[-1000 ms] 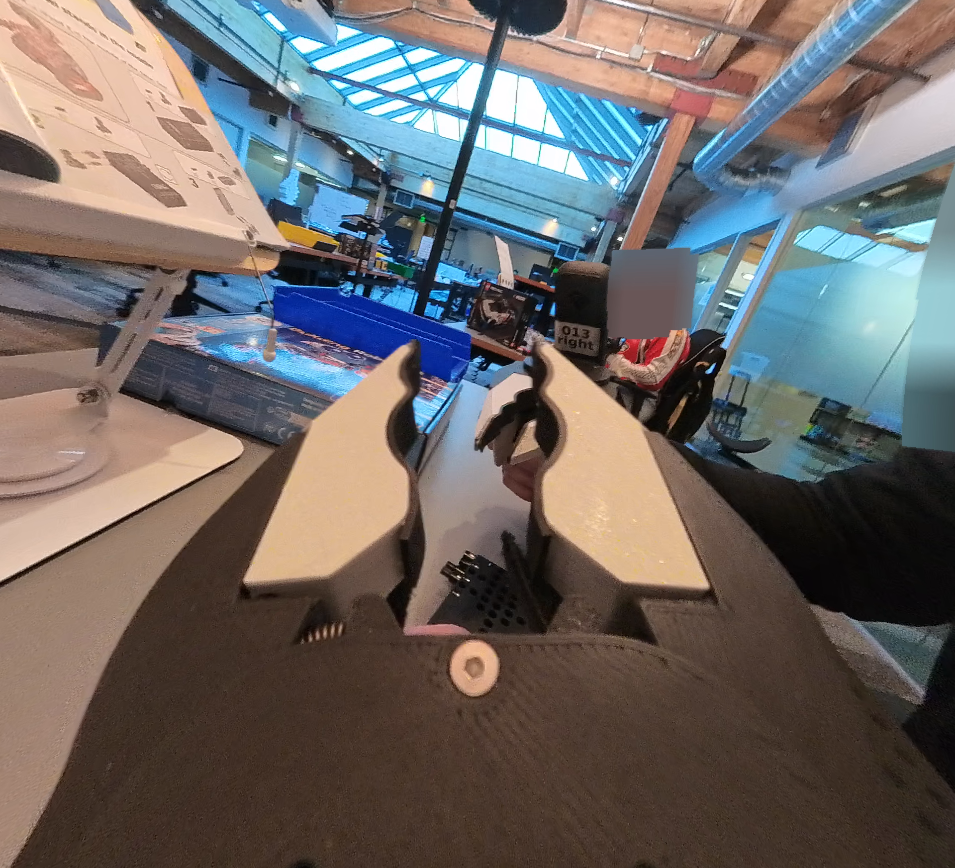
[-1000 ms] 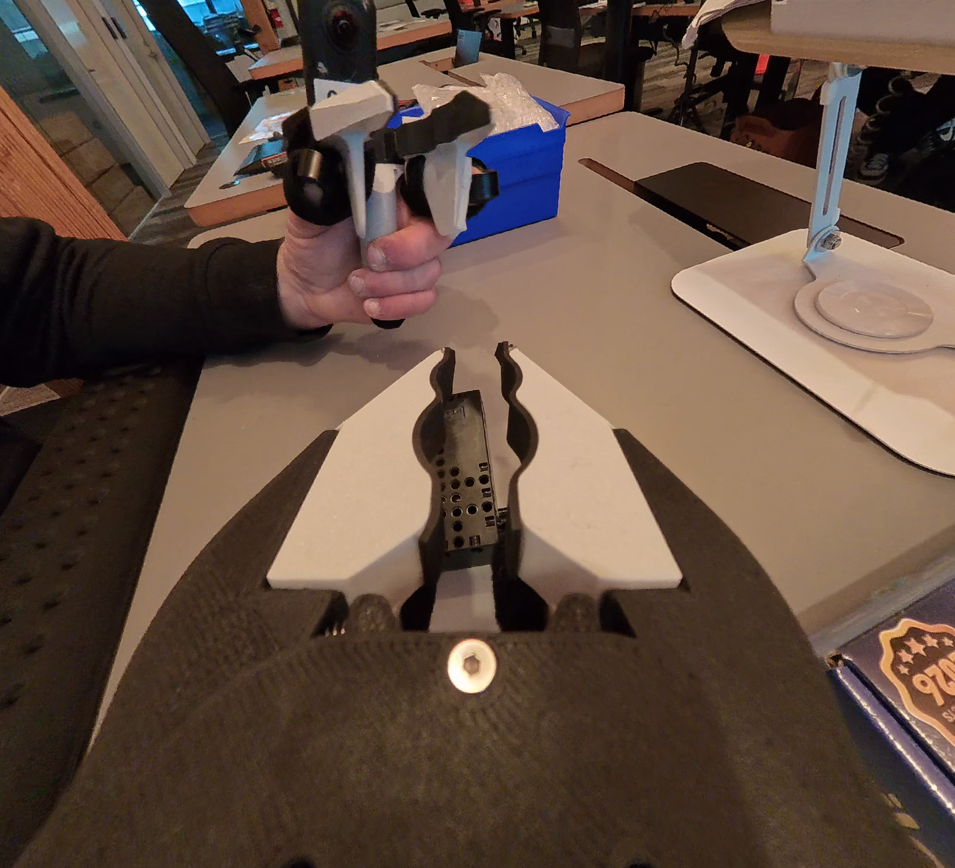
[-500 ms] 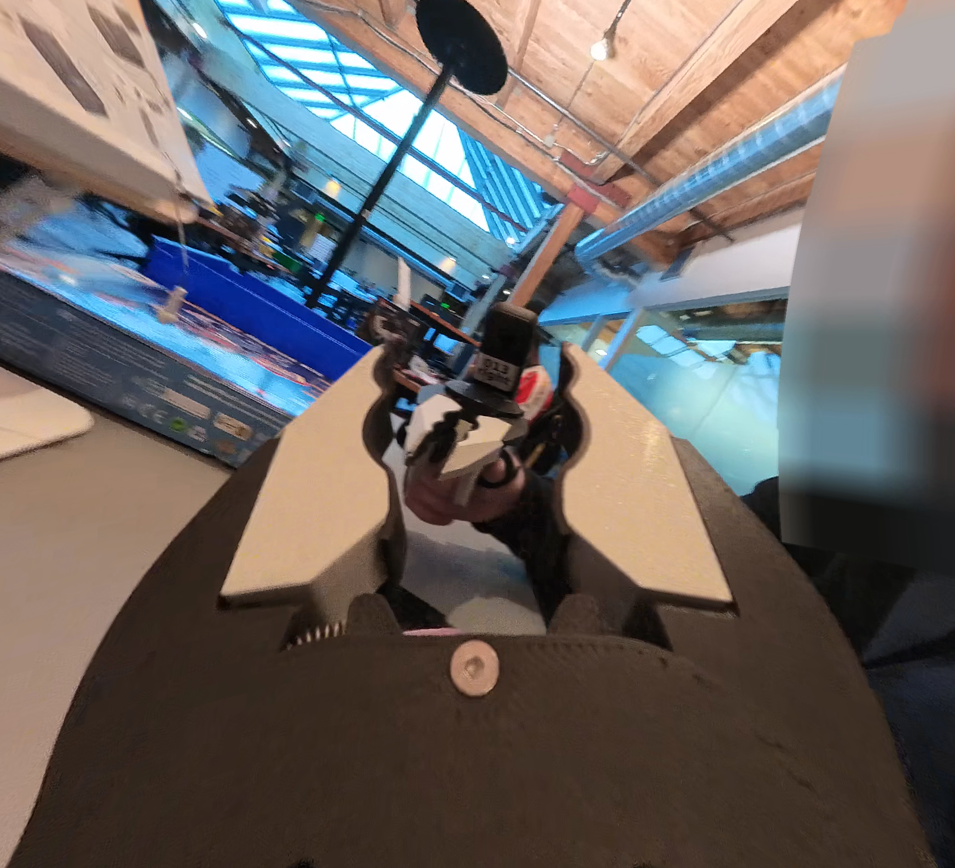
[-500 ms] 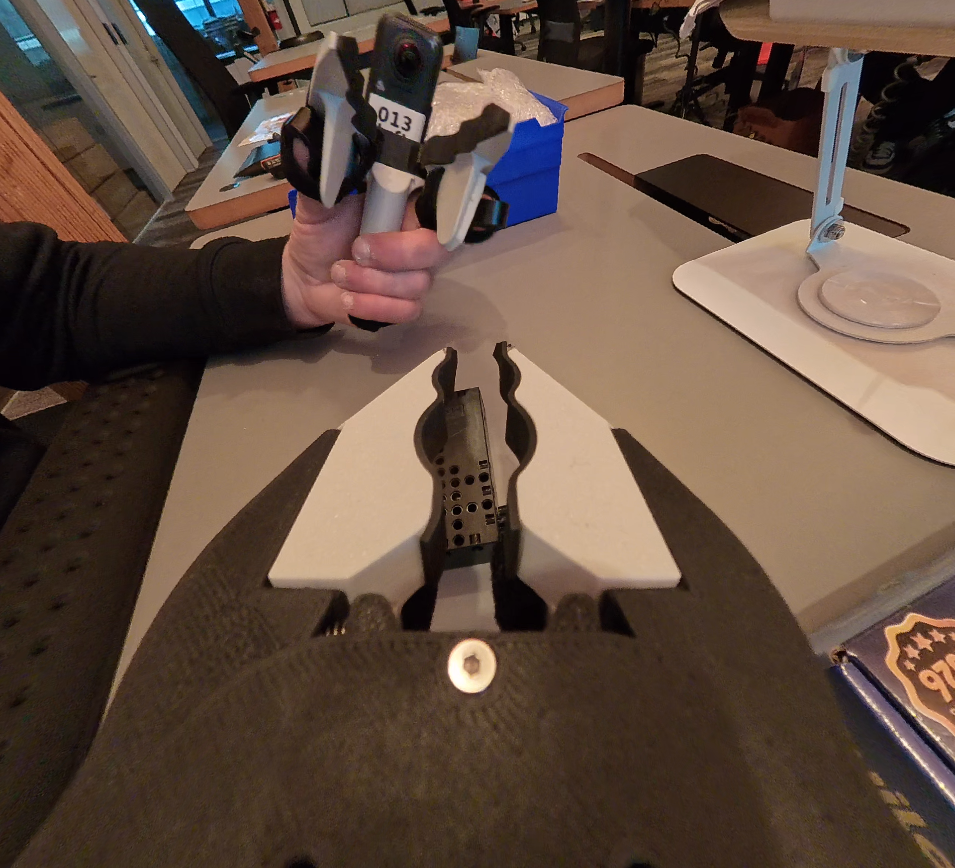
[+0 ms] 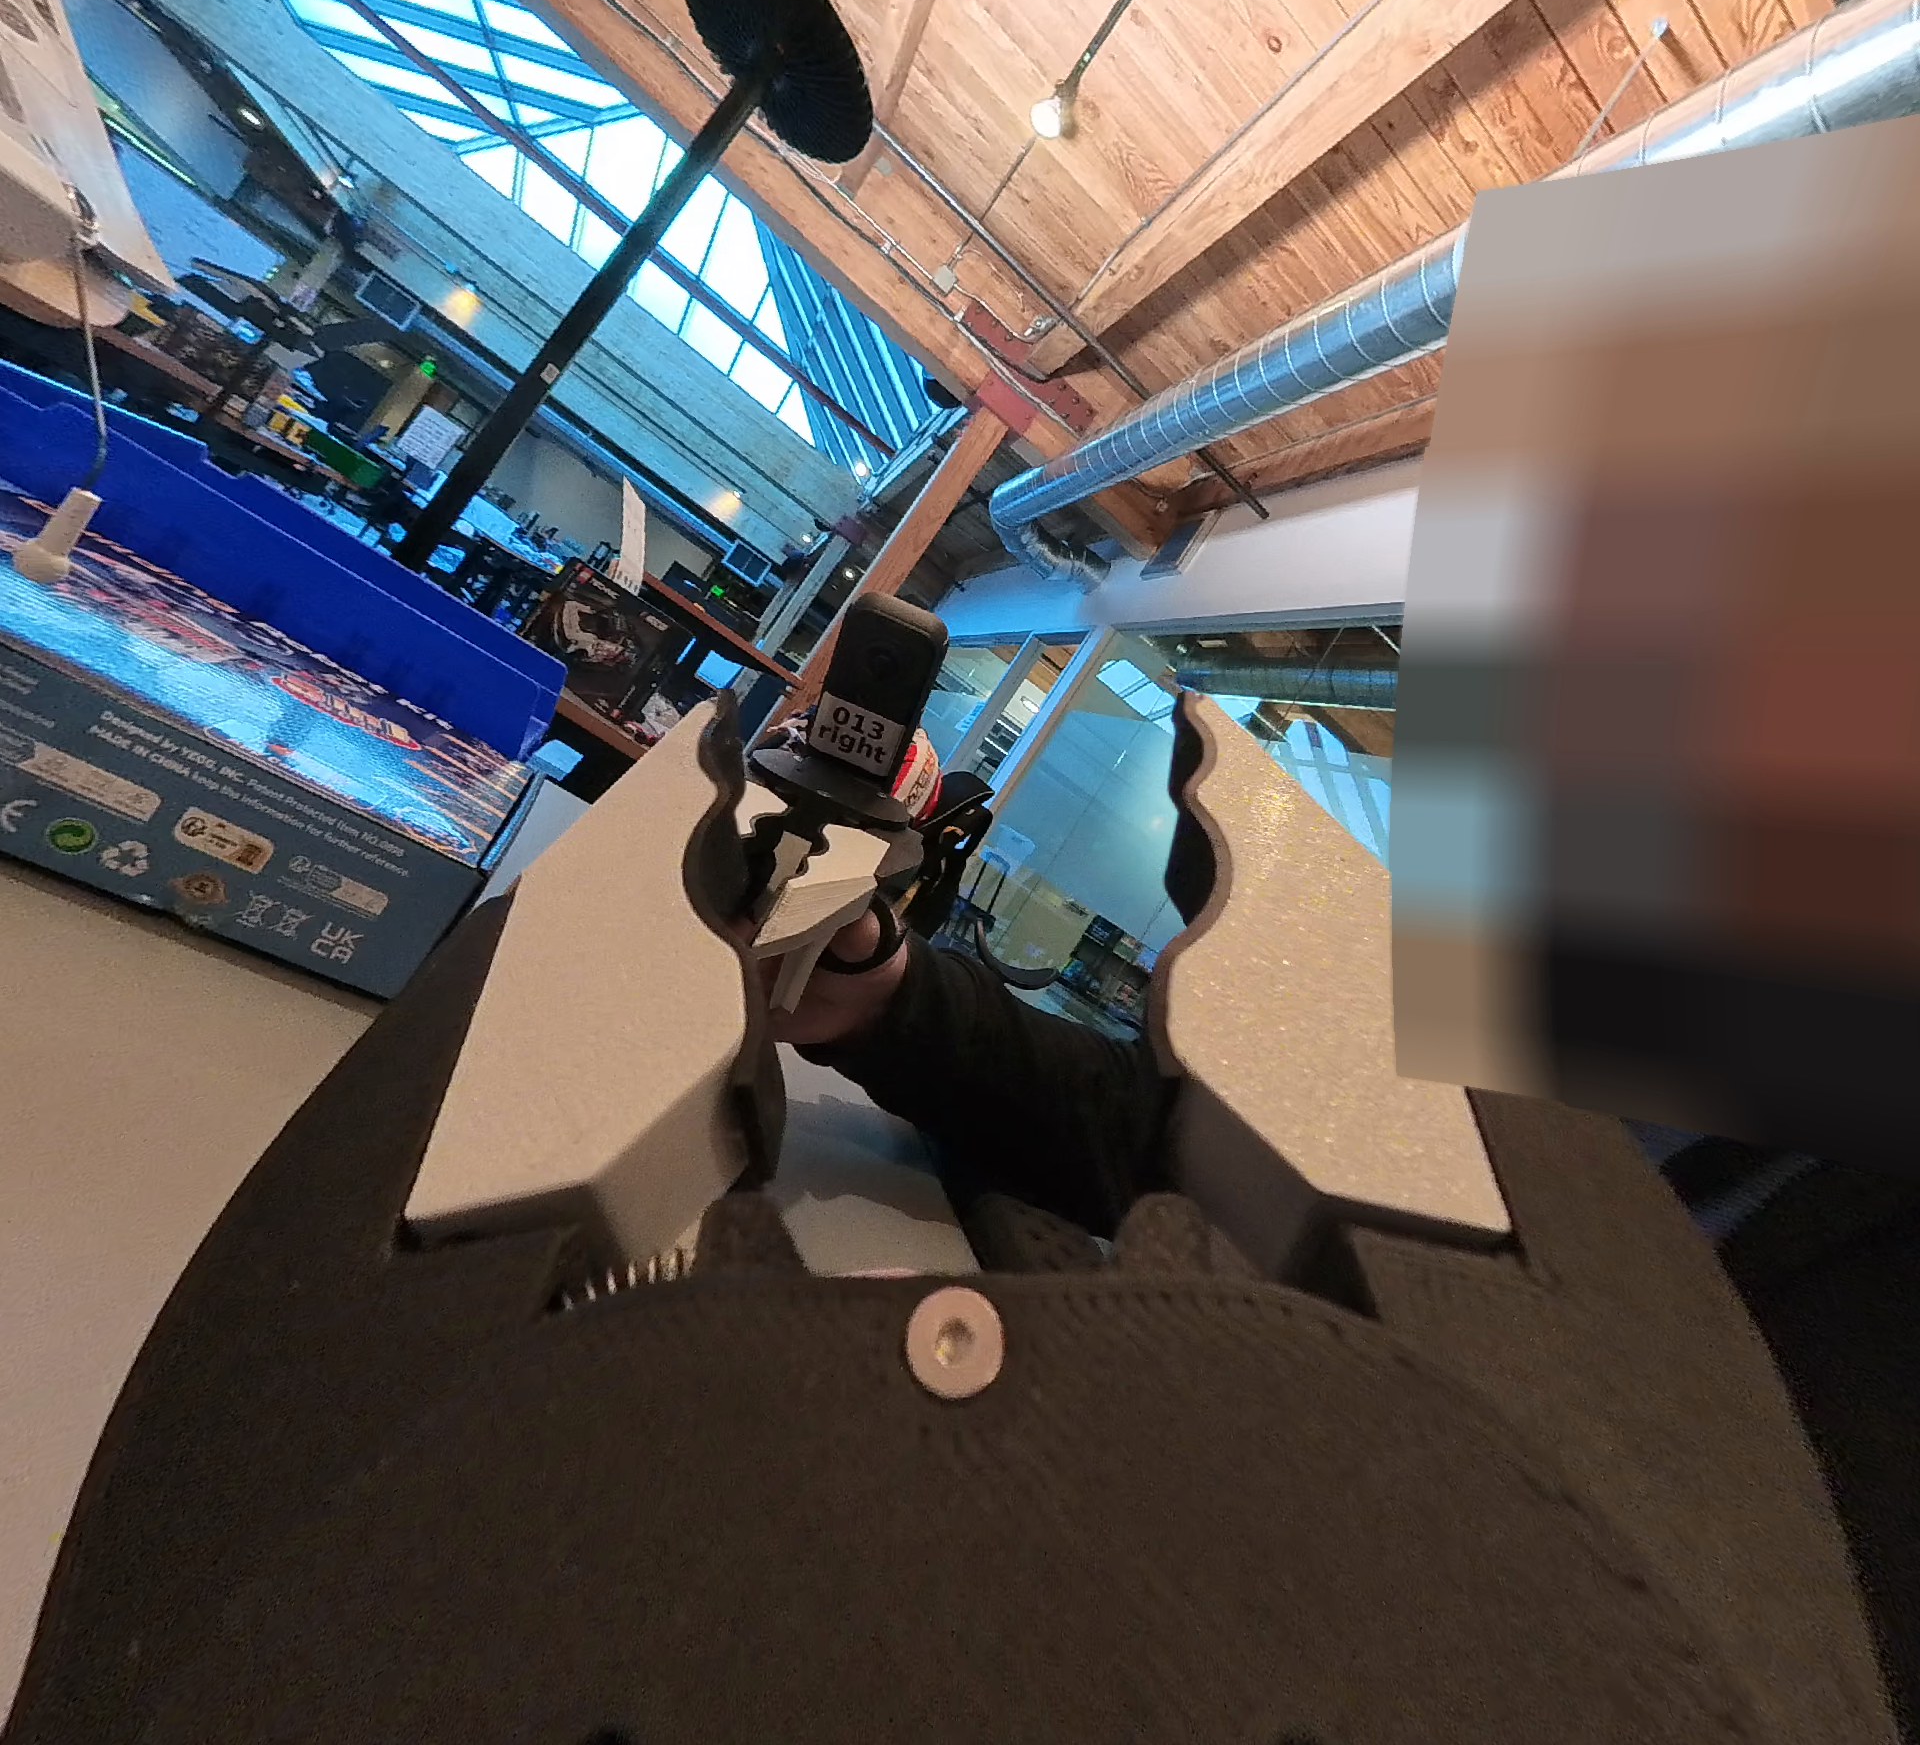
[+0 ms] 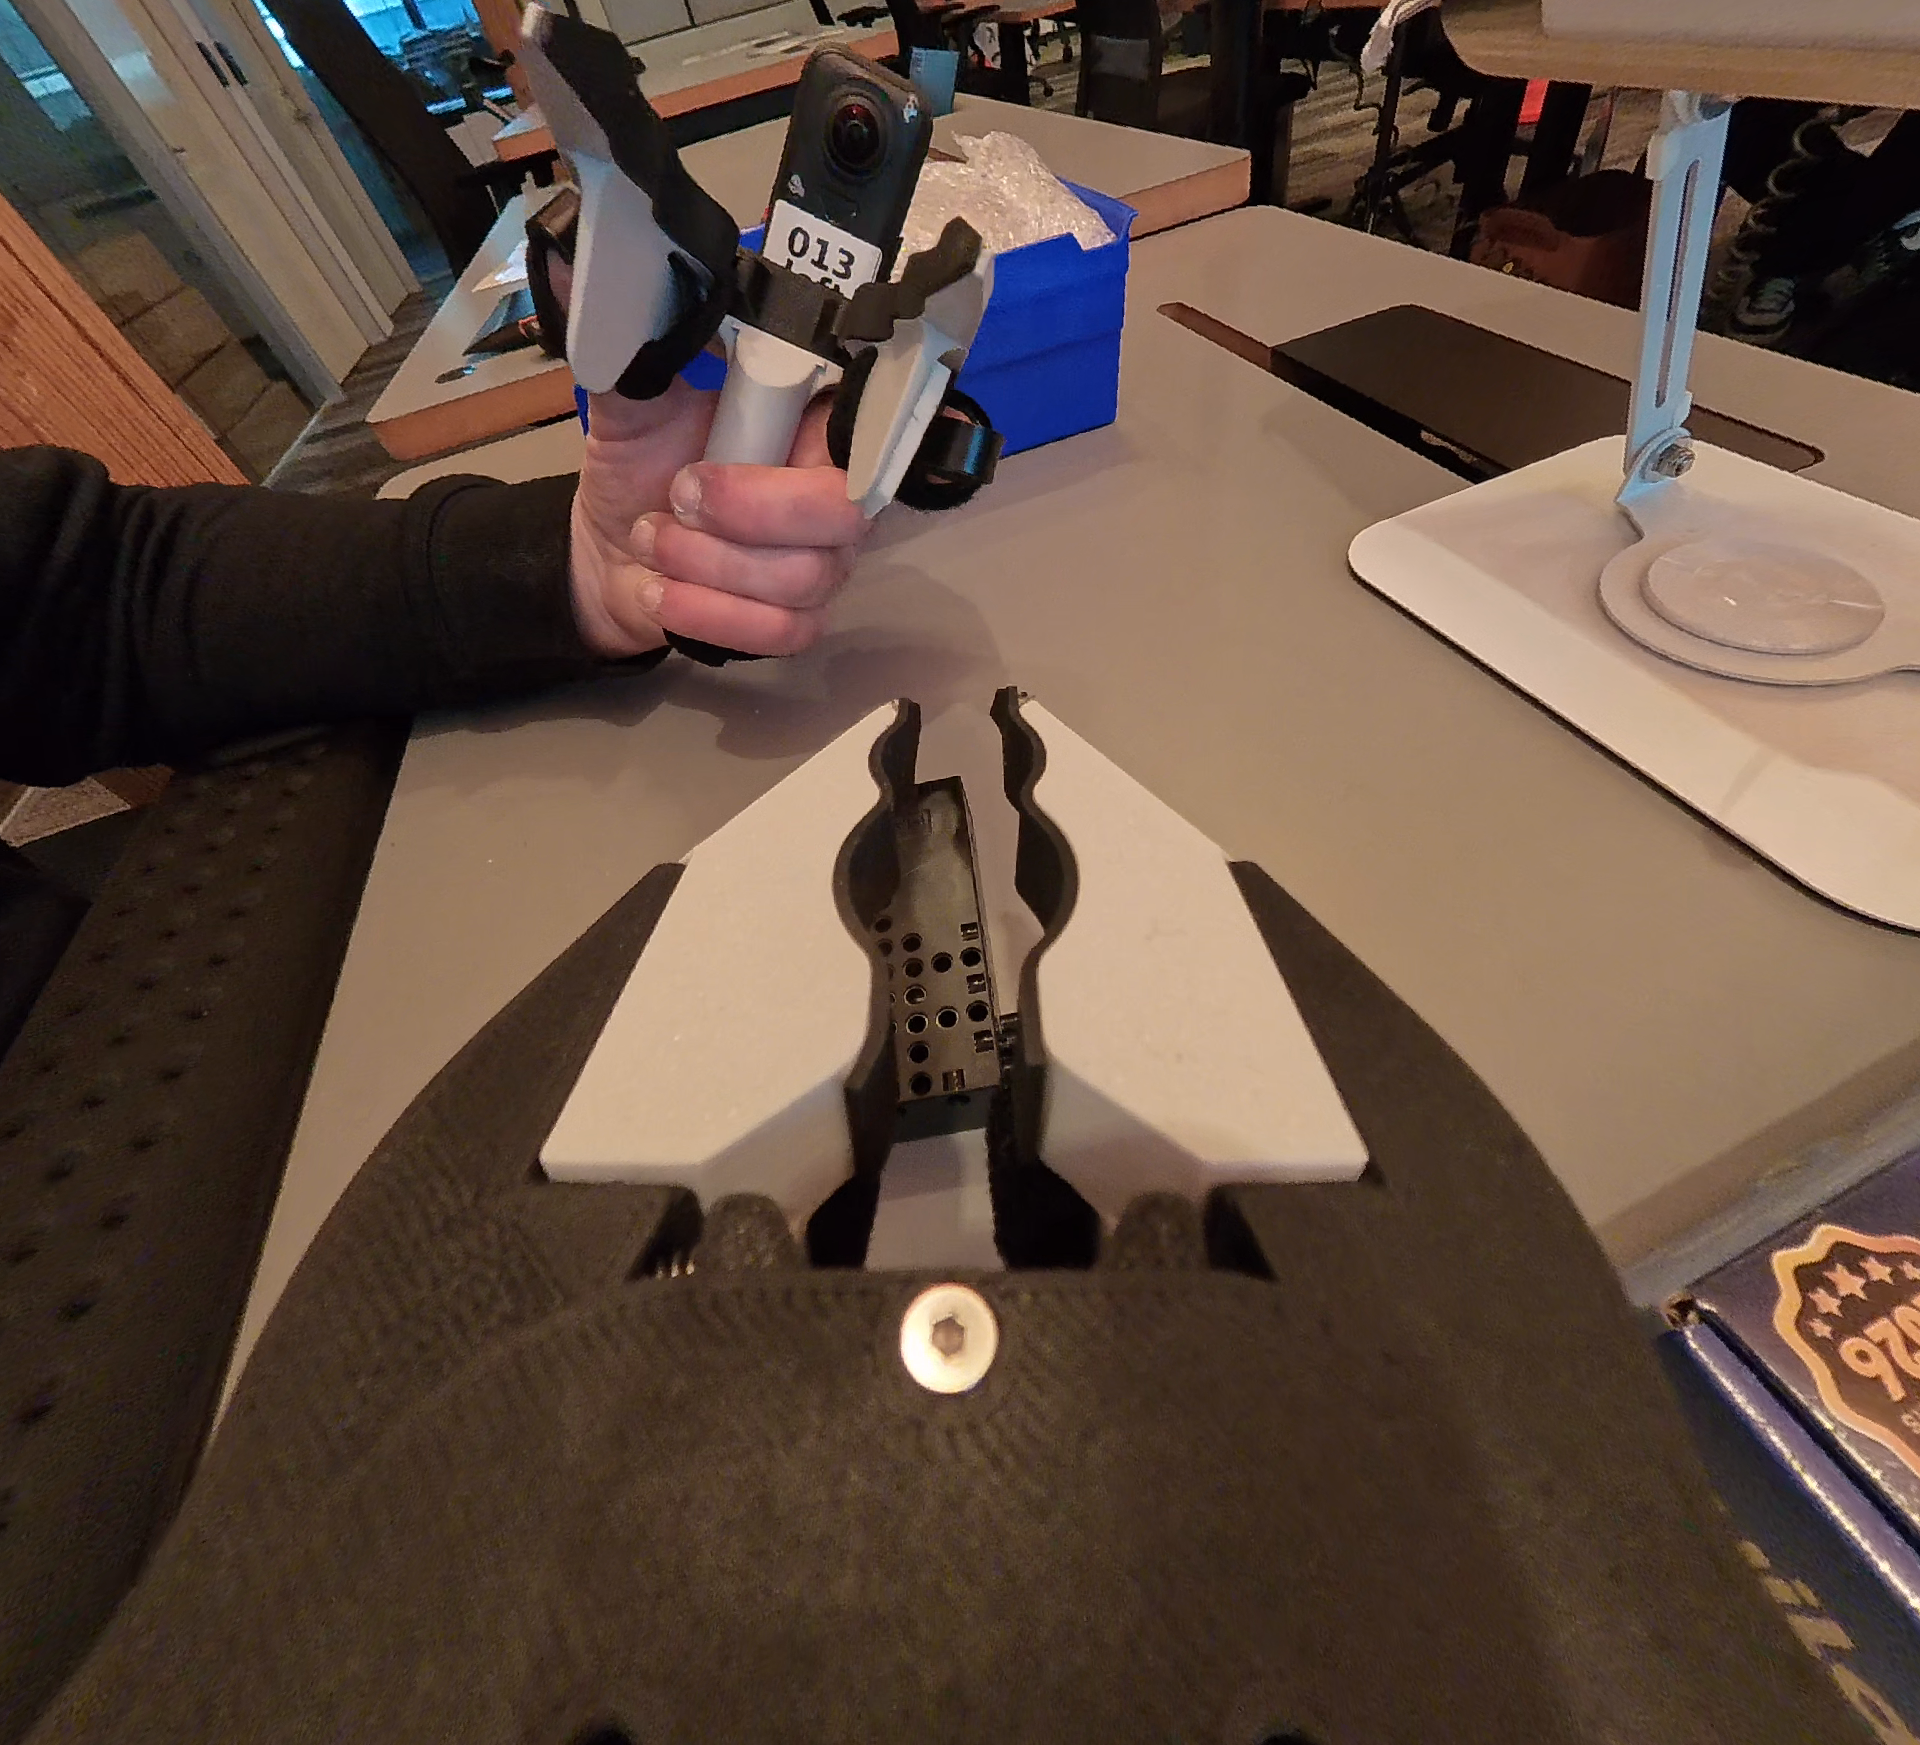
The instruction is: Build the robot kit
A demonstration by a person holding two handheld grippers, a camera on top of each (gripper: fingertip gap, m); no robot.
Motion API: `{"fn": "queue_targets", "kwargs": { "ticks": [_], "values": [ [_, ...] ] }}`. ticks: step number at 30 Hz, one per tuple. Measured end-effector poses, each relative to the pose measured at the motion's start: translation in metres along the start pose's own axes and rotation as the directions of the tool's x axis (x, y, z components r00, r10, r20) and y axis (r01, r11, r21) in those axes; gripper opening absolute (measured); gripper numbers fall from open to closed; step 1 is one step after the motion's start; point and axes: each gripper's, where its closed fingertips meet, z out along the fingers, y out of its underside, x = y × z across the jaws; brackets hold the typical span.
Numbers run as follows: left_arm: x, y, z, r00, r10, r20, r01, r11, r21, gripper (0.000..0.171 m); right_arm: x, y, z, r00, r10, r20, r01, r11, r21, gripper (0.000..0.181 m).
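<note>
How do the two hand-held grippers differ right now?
The left hand-held gripper stands wide open and empty; the right hand-held gripper is shut on a black perforated part. The left is tilted up off the grey table, while the right points level along it. Both have pale grey fingers with black wavy pads.

Each gripper, left gripper [image 5: 951, 760] and right gripper [image 6: 956, 708], has a black textured body with a silver hex screw [image 6: 948, 1336] at its centre. Pale grey wedge-shaped jaws carry wavy black inner edges. A black sleeve [image 6: 260, 594] covers the arm.
</note>
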Motion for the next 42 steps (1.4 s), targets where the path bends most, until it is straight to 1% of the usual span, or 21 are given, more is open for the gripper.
{"fn": "queue_targets", "kwargs": {
  "ticks": [1,2,3,5,7,8,9,10,12,14,15,17,19,21,24,26,29,31,37,41,42],
  "values": [
    [-0.001,0.000,0.000,1.000,0.007,0.008,-0.007,1.000,0.001,0.079,0.000,0.000,0.000,1.000,0.000,0.000,0.000,1.000,0.000,0.015],
    [-0.002,-0.001,-0.001,1.000,0.019,0.016,-0.019,1.000,0.006,0.068,0.000,0.000,0.000,1.000,0.000,0.000,0.000,1.000,0.000,0.015],
    [-0.003,-0.002,-0.002,0.999,0.030,0.023,-0.030,0.999,0.011,0.063,0.000,0.000,0.000,1.000,-0.001,0.000,0.001,1.000,0.000,0.015],
    [-0.004,-0.003,-0.004,0.996,0.083,0.043,-0.083,0.997,0.008,0.038,0.000,0.000,0.000,1.000,-0.002,0.000,0.002,1.000,0.000,0.014],
    [-0.005,-0.005,-0.006,0.990,0.126,0.068,-0.127,0.992,0.010,0.023,0.000,-0.001,0.000,1.000,-0.003,-0.001,0.003,1.000,0.001,0.014],
    [-0.005,-0.006,-0.007,0.987,0.145,0.071,-0.146,0.989,0.014,0.008,0.000,-0.001,0.000,1.000,-0.004,-0.002,0.004,1.000,0.000,0.014],
    [-0.011,-0.005,-0.007,0.977,0.179,0.118,-0.180,0.984,-0.003,0.001,0.000,-0.001,0.000,1.000,-0.005,-0.002,0.005,1.000,0.001,0.014],
    [-0.017,-0.002,-0.006,0.960,0.227,0.164,-0.224,0.974,-0.037,0.000,0.000,-0.001,0.000,1.000,-0.007,-0.004,0.007,1.000,-0.001,0.014],
    [-0.021,0.007,-0.001,0.925,0.323,0.200,-0.303,0.945,-0.124,0.000,0.001,0.001,0.000,1.000,-0.010,-0.010,0.010,1.000,-0.010,0.014],
    [-0.030,0.012,0.003,0.849,0.451,0.276,-0.395,0.888,-0.236,0.000,0.001,0.002,0.001,1.000,-0.021,-0.013,0.021,1.000,-0.018,0.014],
    [-0.035,0.014,0.004,0.797,0.518,0.311,-0.437,0.850,-0.295,0.005,0.000,0.001,0.001,1.000,-0.028,-0.014,0.027,0.999,-0.019,0.015],
    [-0.036,0.019,0.006,0.688,0.652,0.319,-0.510,0.747,-0.427,0.014,-0.002,0.000,0.001,0.999,-0.042,-0.016,0.042,0.999,-0.020,0.015],
    [-0.035,0.019,0.004,0.556,0.768,0.316,-0.546,0.625,-0.558,0.029,-0.001,0.001,0.001,0.998,-0.055,-0.029,0.054,0.998,-0.026,0.016],
    [-0.023,0.014,0.003,0.471,0.833,0.291,-0.573,0.540,-0.617,0.029,0.000,0.001,0.000,0.998,-0.057,-0.036,0.056,0.998,-0.029,0.016],
    [-0.003,-0.005,-0.012,0.341,0.891,0.300,-0.584,0.451,-0.675,0.028,0.001,0.001,-0.001,0.998,-0.056,-0.037,0.055,0.998,-0.026,0.016],
    [0.015,-0.019,-0.026,0.271,0.916,0.297,-0.576,0.401,-0.712,0.025,0.000,0.002,0.000,0.997,-0.062,-0.039,0.061,0.998,-0.032,0.015],
    [0.037,-0.046,-0.057,0.130,0.948,0.291,-0.527,0.314,-0.790,0.022,0.000,0.003,0.000,0.997,-0.067,-0.041,0.066,0.997,-0.039,0.016],
    [0.053,-0.065,-0.079,0.056,0.952,0.302,-0.493,0.289,-0.821,0.021,0.000,0.005,0.001,0.997,-0.069,-0.043,0.067,0.997,-0.045,0.015],
    [0.088,-0.114,-0.154,-0.095,0.927,0.362,-0.366,0.305,-0.879,0.019,0.002,0.011,0.003,0.997,-0.067,-0.049,0.064,0.996,-0.067,0.015],
    [0.095,-0.135,-0.223,-0.215,0.920,0.328,-0.181,0.293,-0.939,0.020,0.003,0.016,0.006,0.997,-0.068,-0.048,0.064,0.994,-0.085,0.015],
    [0.095,-0.138,-0.240,-0.234,0.917,0.323,-0.134,0.298,-0.945,0.020,0.003,0.018,0.007,0.997,-0.067,-0.047,0.062,0.994,-0.090,0.016]
  ]
}}
